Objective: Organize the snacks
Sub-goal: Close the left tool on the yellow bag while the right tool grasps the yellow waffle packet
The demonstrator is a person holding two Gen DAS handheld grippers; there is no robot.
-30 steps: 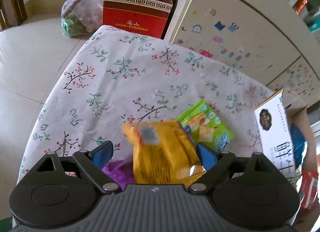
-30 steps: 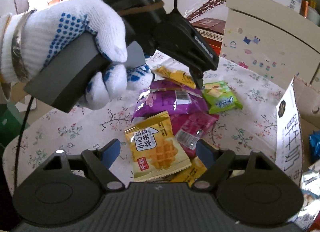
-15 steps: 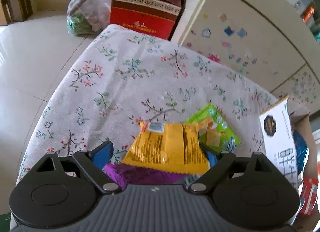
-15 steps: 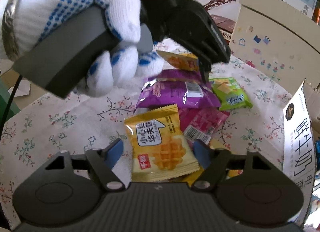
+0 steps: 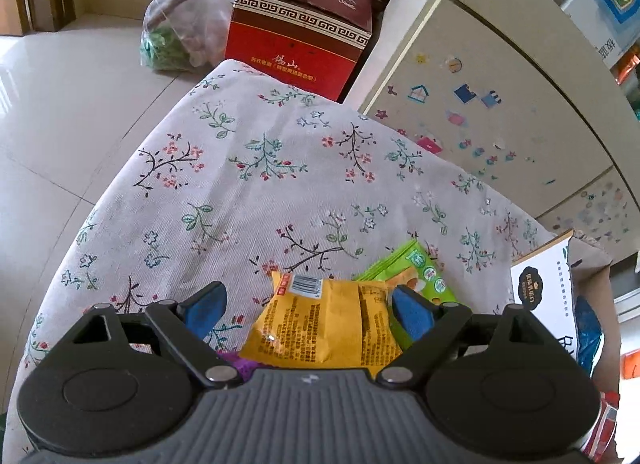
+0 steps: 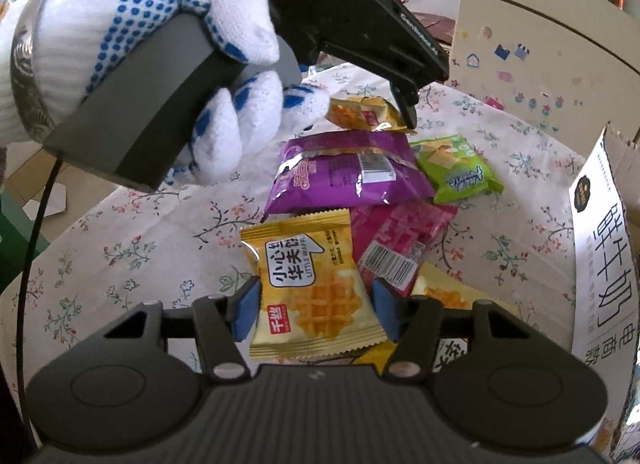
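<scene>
Several snack packets lie heaped on the floral tablecloth (image 5: 260,183). My right gripper (image 6: 316,312) is closing around a yellow waffle packet (image 6: 308,280). Its blue pads stand at the packet's side edges, and the packet lies flat and unsqueezed. Behind it are a pink packet (image 6: 404,240), a purple packet (image 6: 352,171) and a green packet (image 6: 460,171). My left gripper (image 5: 308,310) stands wide open over a second yellow packet (image 5: 320,324), which lies back side up. The left pad is clear of it. The green packet (image 5: 416,268) lies just beyond.
A gloved hand (image 6: 160,43) holds the left gripper above the pile. A white open carton (image 6: 600,264) stands at the table's right edge. Past the table's far end stand a red box (image 5: 300,31), a plastic bag (image 5: 176,35) and a stickered cabinet (image 5: 500,103).
The right jaws have narrowed onto the sides of the waffle packet. In the left wrist view the yellow packet, tilted and blurred before, now lies flat between the open fingers.
</scene>
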